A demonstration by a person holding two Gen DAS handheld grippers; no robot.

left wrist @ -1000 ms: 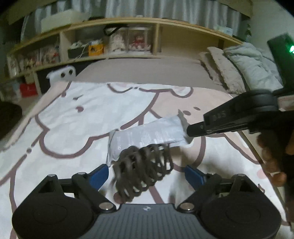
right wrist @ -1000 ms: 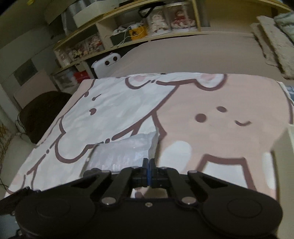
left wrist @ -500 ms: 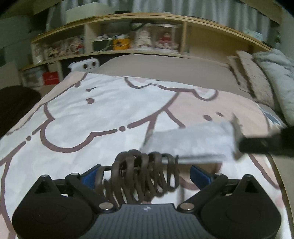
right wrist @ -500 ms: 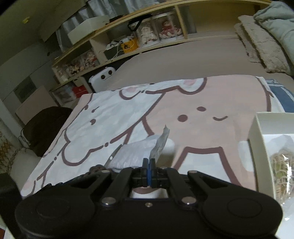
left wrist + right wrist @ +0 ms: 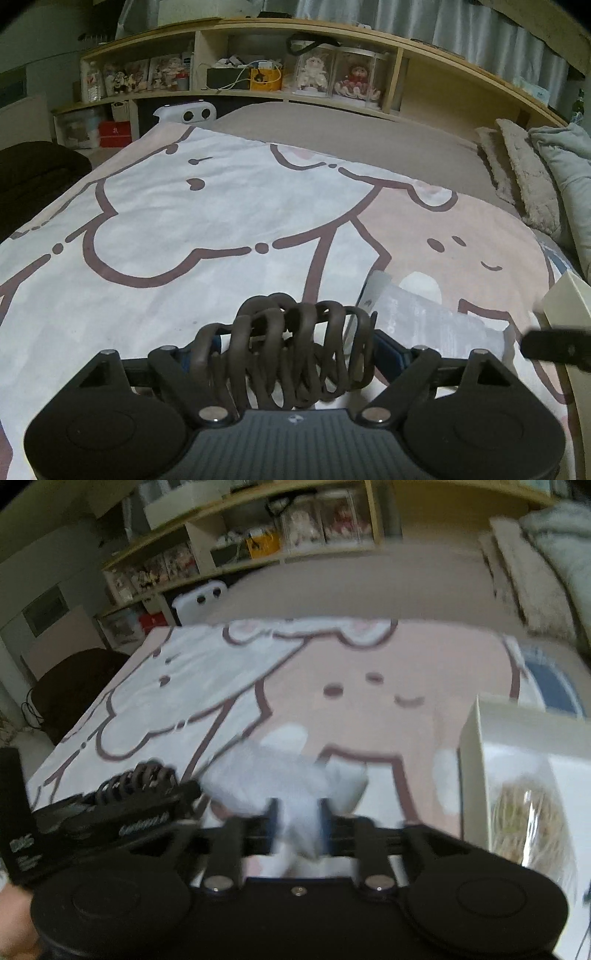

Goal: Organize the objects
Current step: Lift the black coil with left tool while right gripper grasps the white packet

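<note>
1. Coiled cord (image 5: pixel 280 332): there is one. It is dark brown and curly like a spring. It sits low in the left wrist view, between the two fingers of the left gripper (image 5: pixel 301 345), above the blanket (image 5: pixel 166 221).
2. The left gripper's jaws are closing. The end loops of the cord touch both blue pads, so it is pinching the cord. White letters on its side show in the right wrist view, but they are too blurry to read.
3. The blanket has two big cartoon animals on it, one white on the left and one pink on the right.
4. Just right of the cord is one white packet (image 5: pixel 424 325). It has pale grey writing, too faint to read.
5. The right gripper (image 5: pixel 299 812) has its jaws opening. The packet's end is between them. The picture is blurry there, and the pads look apart from it.
6. On the far right is one white box (image 5: pixel 471 760), open on top. Inside lies one tan bundle in clear wrap (image 5: pixel 524 823).
7. Far behind, a wooden shelf (image 5: pixel 443 74) runs across. It holds two dolls in clear cases, one white (image 5: pixel 314 74) and one red (image 5: pixel 356 79). To the left, below them, is one white gadget with two dark round spots (image 5: pixel 184 112).
</note>
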